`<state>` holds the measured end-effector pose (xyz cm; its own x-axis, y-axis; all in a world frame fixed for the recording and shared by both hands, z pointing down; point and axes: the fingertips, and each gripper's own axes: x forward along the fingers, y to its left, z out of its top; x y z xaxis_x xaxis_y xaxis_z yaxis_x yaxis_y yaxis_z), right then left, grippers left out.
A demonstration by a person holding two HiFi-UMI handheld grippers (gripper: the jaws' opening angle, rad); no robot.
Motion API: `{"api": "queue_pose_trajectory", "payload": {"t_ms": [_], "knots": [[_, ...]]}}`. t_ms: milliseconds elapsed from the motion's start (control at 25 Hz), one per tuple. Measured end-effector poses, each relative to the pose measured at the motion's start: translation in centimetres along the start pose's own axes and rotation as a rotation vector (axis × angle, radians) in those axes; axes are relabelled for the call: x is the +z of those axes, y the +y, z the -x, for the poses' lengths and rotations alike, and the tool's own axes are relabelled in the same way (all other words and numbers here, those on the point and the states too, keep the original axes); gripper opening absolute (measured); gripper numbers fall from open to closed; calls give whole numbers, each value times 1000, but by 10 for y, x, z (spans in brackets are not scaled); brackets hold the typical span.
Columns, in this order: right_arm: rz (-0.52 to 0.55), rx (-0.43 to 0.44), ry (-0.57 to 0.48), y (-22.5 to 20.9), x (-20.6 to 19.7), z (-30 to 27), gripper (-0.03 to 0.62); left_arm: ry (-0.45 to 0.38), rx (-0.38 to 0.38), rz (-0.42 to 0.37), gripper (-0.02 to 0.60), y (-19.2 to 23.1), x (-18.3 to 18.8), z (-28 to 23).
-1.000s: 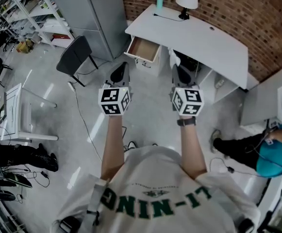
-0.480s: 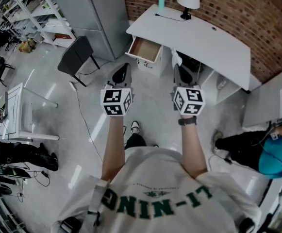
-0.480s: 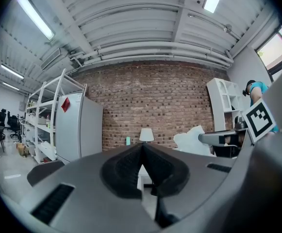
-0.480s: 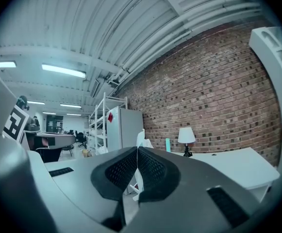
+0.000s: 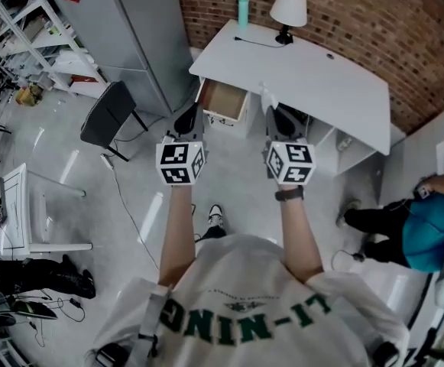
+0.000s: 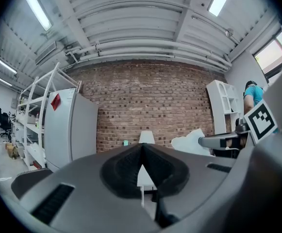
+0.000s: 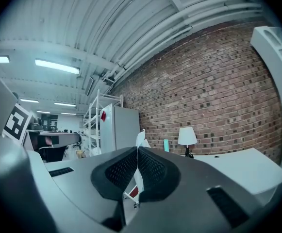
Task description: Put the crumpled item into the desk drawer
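My right gripper (image 5: 277, 113) is shut on the crumpled white paper item (image 5: 268, 97), which sticks out past the jaw tips (image 7: 141, 139). My left gripper (image 5: 189, 115) is shut with nothing in it (image 6: 141, 148). The left gripper view catches the crumpled item (image 6: 191, 141) held off to its right. Both grippers are held level, side by side, above the floor. Ahead stands the white desk (image 5: 321, 75). Its drawer (image 5: 223, 100) at the left end is pulled open, showing a brown inside, just beyond the left gripper.
A white lamp (image 5: 288, 8) and a teal bottle (image 5: 242, 10) stand at the desk's back edge by the brick wall. A black chair (image 5: 111, 115) and a grey cabinet (image 5: 134, 33) are to the left. A person in teal (image 5: 428, 220) is at the right.
The person has stepped toward the desk, so the desk and open drawer sit closer to the grippers. Both grippers stay shut, the right one still on the crumpled item.
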<state>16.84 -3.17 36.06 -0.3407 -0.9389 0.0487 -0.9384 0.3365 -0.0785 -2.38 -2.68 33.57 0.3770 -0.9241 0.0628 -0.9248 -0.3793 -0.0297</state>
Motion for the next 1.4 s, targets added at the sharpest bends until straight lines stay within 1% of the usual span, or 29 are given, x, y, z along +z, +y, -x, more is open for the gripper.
{"api": "queue_pose_trajectory", "payload": {"t_ms": [160,320,560,760,960,1120,1400], "knots": [[2,-15,10,2,2,-41,3,-4,-31,2,-2,25,3,-37],[7,-33,21,6,-1,-77,3,8,-53,14,-2,52,-2,-66],[9,-57,37,23,-7,-125,3,17,-90,28,-2,93,-10,-97],[10,-83,55,33,-26,-149,3,29,-118,58,-2,117,-26,-114],[16,-100,119,29,-53,-166,3,70,-149,80,-2,124,-54,-137],[13,-82,159,23,-71,-188,3,111,-169,81,-2,130,-78,-164],[-4,-36,217,4,-95,-241,3,175,-145,103,-2,150,-113,-207]]}}
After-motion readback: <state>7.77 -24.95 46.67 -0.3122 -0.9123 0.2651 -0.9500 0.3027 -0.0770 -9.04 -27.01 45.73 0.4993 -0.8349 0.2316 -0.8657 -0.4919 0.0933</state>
